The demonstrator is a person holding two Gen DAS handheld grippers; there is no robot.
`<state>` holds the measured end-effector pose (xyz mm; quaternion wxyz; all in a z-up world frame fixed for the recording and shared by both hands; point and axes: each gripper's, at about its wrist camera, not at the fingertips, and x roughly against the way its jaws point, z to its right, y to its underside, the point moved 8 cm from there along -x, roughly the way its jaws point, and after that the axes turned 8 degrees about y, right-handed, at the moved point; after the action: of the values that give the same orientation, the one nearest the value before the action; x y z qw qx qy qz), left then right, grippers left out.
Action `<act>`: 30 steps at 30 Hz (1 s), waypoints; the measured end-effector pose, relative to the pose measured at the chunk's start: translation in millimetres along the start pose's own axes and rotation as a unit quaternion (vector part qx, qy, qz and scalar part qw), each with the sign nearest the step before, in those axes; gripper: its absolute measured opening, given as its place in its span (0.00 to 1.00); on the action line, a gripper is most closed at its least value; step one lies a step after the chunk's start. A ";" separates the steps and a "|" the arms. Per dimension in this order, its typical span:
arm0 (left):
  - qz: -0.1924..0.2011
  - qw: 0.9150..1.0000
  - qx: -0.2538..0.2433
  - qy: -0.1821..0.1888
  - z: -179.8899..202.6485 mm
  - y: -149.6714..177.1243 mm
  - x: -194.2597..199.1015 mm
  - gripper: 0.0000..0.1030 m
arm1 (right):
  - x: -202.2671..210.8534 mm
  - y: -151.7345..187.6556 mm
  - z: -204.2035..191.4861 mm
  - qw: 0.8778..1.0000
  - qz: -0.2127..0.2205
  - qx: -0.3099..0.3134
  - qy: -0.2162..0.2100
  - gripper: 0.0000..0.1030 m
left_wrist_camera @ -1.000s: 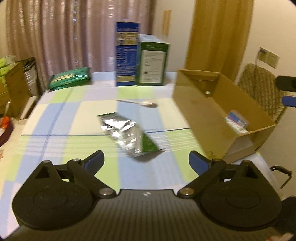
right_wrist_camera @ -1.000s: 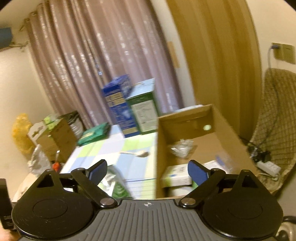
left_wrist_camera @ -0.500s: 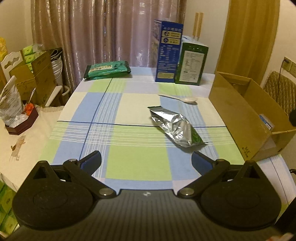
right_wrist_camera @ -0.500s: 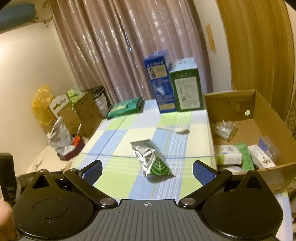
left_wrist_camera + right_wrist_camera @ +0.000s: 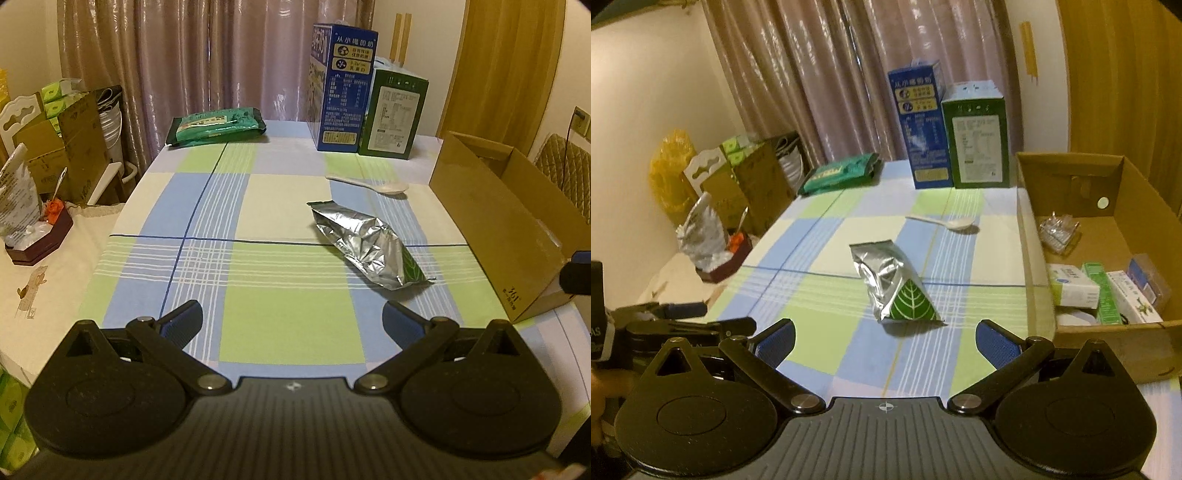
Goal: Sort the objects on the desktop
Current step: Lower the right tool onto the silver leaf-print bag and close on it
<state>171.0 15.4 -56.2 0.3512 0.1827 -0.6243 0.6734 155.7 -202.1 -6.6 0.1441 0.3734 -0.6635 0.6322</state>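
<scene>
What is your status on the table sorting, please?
Both grippers, left and right, open, empty. Foil pouch lies ahead of right gripper. Path clear.

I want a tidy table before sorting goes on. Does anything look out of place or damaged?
The silver foil pouch lies crumpled and askew mid-table, and a white spoon lies loose behind it; both are outside the cardboard box. The two cartons and the green packet sit neatly at the far edge. Nothing looks spilled.

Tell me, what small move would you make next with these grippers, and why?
Probably ease the right gripper forward and down onto the foil pouch. Its jaws stand open and empty, the pouch lies loose on the tablecloth just ahead, beside the cardboard box.
</scene>
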 end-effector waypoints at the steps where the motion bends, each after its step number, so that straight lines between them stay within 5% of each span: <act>1: -0.001 1.000 -0.001 0.001 -1.0 -0.7 -2.6 0.99 | -4.0 0.4 -0.5 1.000 -0.003 0.002 0.000 0.98; 19: 0.001 0.999 -0.035 0.005 -28.6 -21.8 -76.8 0.99 | -93.6 -3.2 -8.4 0.996 -0.034 0.082 0.012 0.98; 25: 0.014 1.000 -0.019 -0.005 -42.8 -23.4 -100.4 0.99 | -134.5 -3.8 -11.1 0.991 -0.040 0.127 0.020 0.98; 30: 0.009 1.000 0.002 0.025 -39.3 -25.1 -117.3 0.99 | -164.8 -1.1 -10.8 0.987 -0.045 0.151 0.024 0.98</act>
<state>276.7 24.1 -124.7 0.3606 0.1608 -0.6157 0.6819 265.5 -140.2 -113.4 0.1302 0.4047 -0.5390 0.7271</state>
